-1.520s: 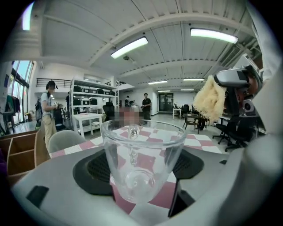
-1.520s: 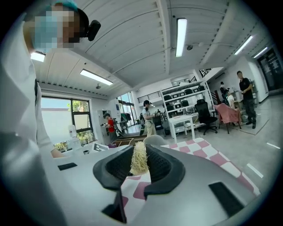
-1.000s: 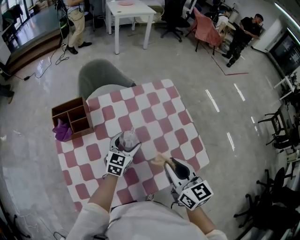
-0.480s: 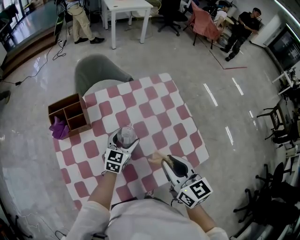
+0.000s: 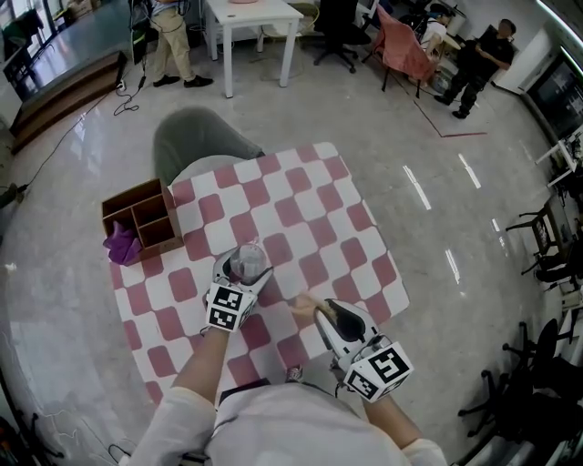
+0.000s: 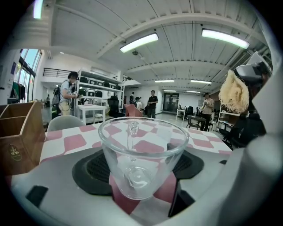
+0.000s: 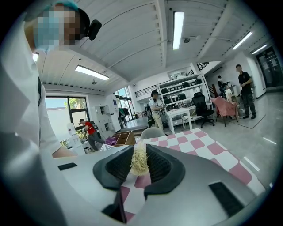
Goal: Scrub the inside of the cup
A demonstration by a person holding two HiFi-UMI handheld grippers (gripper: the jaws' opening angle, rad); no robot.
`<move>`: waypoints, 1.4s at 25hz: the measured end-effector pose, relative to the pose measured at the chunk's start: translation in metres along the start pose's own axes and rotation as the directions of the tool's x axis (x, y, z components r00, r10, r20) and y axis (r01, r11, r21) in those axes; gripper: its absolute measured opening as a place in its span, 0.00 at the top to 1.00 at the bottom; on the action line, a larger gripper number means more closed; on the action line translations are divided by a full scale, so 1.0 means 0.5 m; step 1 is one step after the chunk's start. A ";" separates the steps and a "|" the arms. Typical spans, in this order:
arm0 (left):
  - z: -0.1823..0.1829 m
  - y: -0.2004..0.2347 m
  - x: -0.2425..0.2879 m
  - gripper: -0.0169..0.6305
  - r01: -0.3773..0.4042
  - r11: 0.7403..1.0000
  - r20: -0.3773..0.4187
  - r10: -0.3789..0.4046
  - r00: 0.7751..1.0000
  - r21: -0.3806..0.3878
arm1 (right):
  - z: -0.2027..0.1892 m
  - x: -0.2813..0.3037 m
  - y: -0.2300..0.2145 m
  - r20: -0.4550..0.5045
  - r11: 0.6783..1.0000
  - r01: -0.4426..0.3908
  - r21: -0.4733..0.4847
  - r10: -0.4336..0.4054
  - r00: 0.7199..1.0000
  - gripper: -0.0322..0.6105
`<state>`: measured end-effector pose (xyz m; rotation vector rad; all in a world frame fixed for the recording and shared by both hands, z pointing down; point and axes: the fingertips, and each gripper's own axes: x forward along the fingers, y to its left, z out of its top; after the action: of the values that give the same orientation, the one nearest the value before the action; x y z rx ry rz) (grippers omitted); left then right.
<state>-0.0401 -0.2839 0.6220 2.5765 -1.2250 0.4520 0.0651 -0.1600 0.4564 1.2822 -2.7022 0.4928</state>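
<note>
Nearest the person, right of the cup and closer in than it, the right tongs (image 5: 314, 311) are pressed together on a pale, stringy scourer (image 5: 303, 308); the right gripper view shows the wad (image 7: 139, 161) pinched between the two dark ribbed jaws of these tongs (image 7: 140, 170), its frayed top sticking up above them. The scourer is outside the cup and apart from it, and in the left gripper view it (image 6: 233, 92) sits up and to the right of the rim. The left tongs (image 5: 246, 268) clamp the cup (image 5: 248, 261), a clear glass one, upright with its mouth open upward; in the left gripper view the cup (image 6: 142, 154) fills the gap of the tongs (image 6: 141, 170), each jaw touching a side of it. Whether its base rests on the tabletop cannot be told. Under the cup lies the tabletop (image 5: 310, 218), covered in pink and white checks. Left of the cup and farther out, at the tabletop's left edge, stands a wooden box (image 5: 141, 221) split into compartments, with a purple cloth (image 5: 121, 246) at its near-left corner. Beyond the cup, at the far edge, is a grey chair (image 5: 196, 146) on a glossy floor (image 5: 419, 155). Farther behind the cup is a white table (image 5: 250, 18), with a person (image 5: 168, 36) standing to its left and another person (image 5: 478, 55) in black far right.
</note>
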 end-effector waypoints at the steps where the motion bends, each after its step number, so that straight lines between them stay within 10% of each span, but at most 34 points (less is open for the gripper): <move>1: 0.001 -0.001 0.001 0.40 0.001 1.000 0.003 -0.001 1.000 0.000 | 0.001 -0.001 0.001 0.002 1.000 -0.003 -0.002 0.003 1.000 0.79; 24: 0.026 -0.003 -0.116 0.40 -0.140 0.990 0.030 0.141 0.990 -0.023 | 0.010 0.010 0.027 0.025 0.994 -0.105 -0.019 0.106 0.994 0.79; 35: 0.103 -0.086 -0.221 0.42 -0.152 0.983 0.114 0.141 0.984 0.103 | 0.026 0.017 0.040 0.048 0.985 -0.168 -0.034 0.169 0.984 0.79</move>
<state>-0.0640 -0.1977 0.5285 2.6437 -1.4734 0.4288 0.0445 -0.1588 0.4415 1.0777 -2.8637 0.4403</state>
